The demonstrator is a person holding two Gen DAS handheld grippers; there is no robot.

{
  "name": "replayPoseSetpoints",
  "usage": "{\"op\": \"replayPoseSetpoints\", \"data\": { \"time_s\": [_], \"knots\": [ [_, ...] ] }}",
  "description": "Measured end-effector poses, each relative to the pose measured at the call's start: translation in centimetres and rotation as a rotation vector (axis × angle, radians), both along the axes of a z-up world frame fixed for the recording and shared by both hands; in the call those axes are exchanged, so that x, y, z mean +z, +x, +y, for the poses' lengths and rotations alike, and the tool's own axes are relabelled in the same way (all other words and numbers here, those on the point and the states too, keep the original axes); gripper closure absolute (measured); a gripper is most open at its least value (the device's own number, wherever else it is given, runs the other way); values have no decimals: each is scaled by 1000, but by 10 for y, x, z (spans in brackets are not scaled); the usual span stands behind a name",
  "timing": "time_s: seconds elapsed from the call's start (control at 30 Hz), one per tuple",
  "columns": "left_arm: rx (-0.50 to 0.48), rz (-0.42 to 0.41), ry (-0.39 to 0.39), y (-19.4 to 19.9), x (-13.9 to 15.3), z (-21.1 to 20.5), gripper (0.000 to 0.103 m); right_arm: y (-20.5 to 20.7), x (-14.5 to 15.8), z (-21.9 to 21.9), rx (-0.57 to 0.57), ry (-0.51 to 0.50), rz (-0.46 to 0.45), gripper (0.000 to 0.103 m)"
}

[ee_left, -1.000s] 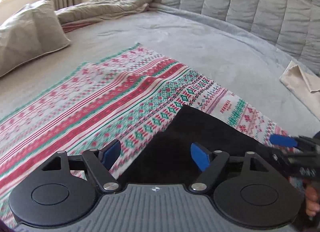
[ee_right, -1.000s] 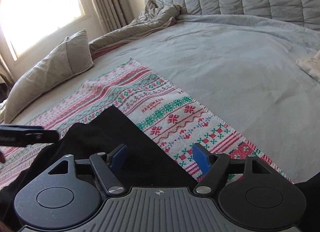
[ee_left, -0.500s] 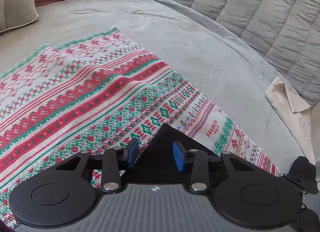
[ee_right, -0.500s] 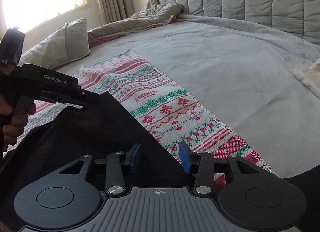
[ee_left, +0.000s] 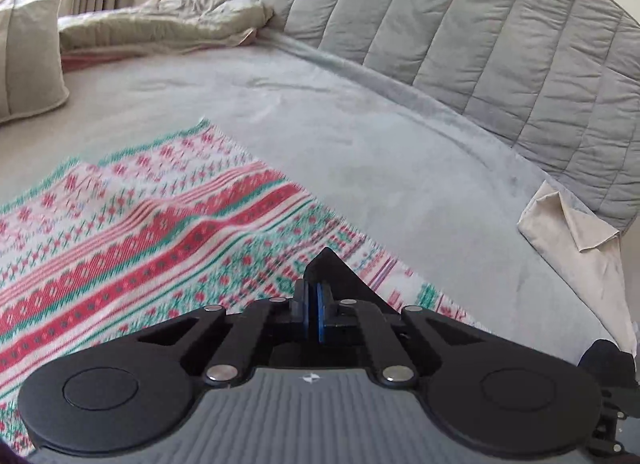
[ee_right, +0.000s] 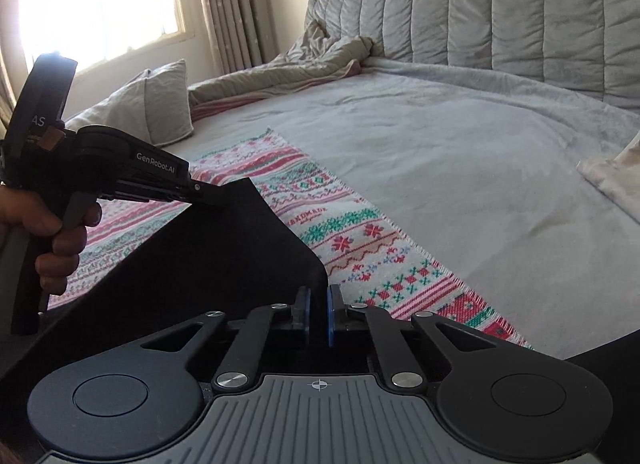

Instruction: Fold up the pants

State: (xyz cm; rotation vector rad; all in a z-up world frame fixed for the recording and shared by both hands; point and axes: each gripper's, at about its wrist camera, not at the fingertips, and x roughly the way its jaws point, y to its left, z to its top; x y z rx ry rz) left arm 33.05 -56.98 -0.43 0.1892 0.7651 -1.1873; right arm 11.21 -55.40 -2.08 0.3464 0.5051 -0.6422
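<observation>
1. The black pants [ee_right: 208, 264] are held up off the patterned blanket [ee_right: 352, 232] on the bed [ee_right: 460, 168].
2. One corner is pinched in the left gripper [ee_left: 311, 304], its jaws clamped on the fabric.
3. Another edge is pinched in the right gripper [ee_right: 318, 314], jaws narrowed onto the cloth.
4. Both corners are judged secured; no finished fold can be seen.
5. The lifted edge remains to be carried over, laid down and smoothed.
</observation>
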Motion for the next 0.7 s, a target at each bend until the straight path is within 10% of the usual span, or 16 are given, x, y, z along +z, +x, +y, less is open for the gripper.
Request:
{"op": "replayPoseSetpoints", "data": {
  "time_s": [0.27, 0.4, 0.7],
  "knots": [
    [38, -56, 25, -6, -43, -18, 81, 7, -6, -7, -51, -27, 84, 95],
    [83, -80, 28, 0, -29, -8, 51, 13, -13, -5, -70, -52, 147, 75],
    [49, -141, 141, 27, 3, 105, 43, -1, -7, -11, -33, 35, 38, 59]
  ]
}}
